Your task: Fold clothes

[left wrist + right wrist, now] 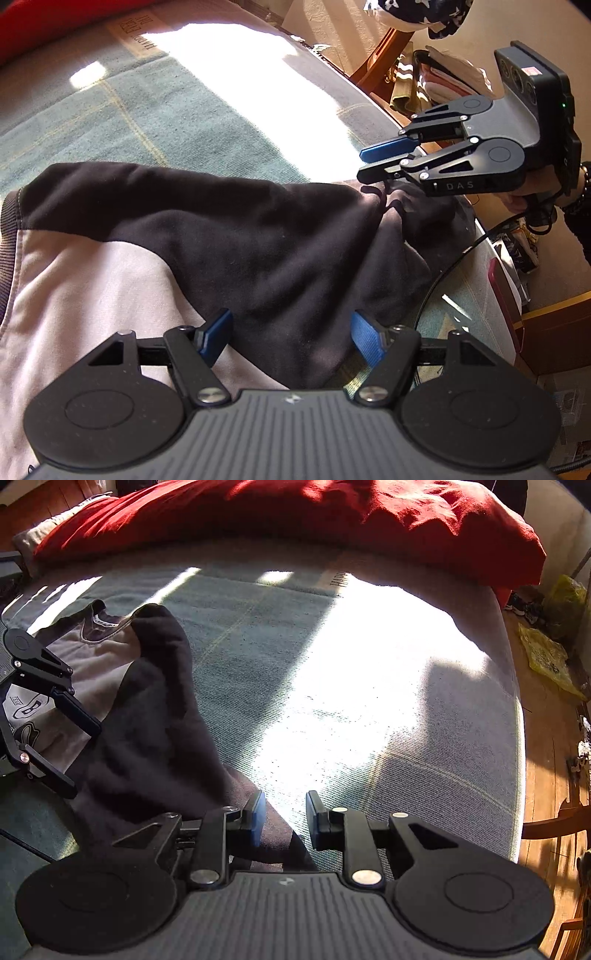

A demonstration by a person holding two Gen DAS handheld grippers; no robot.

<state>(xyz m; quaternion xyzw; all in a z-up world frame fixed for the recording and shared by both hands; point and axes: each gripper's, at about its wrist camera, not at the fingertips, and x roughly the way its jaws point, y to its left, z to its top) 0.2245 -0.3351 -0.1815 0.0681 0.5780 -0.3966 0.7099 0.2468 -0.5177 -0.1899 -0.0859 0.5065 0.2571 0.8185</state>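
A sweatshirt with a pale pink-grey body (85, 280) and black sleeves lies on a blue-grey plaid cloth. One black sleeve (240, 229) is folded across the body. In the right wrist view the sleeve (159, 716) runs from the neckline down to my gripper. My left gripper (291, 336) is open, hovering over the sleeve's lower part, with nothing between its blue pads. My right gripper (284, 819) is open just above the sleeve's end; in the left wrist view it (373, 162) hovers at the bunched sleeve cuff (399, 199).
A red blanket (295, 513) lies along the far side of the plaid cloth (369, 664). A black cable (439, 273) runs by the edge at right. A wooden chair with stacked cloth (443, 85) stands beyond, on a wooden floor (546, 757).
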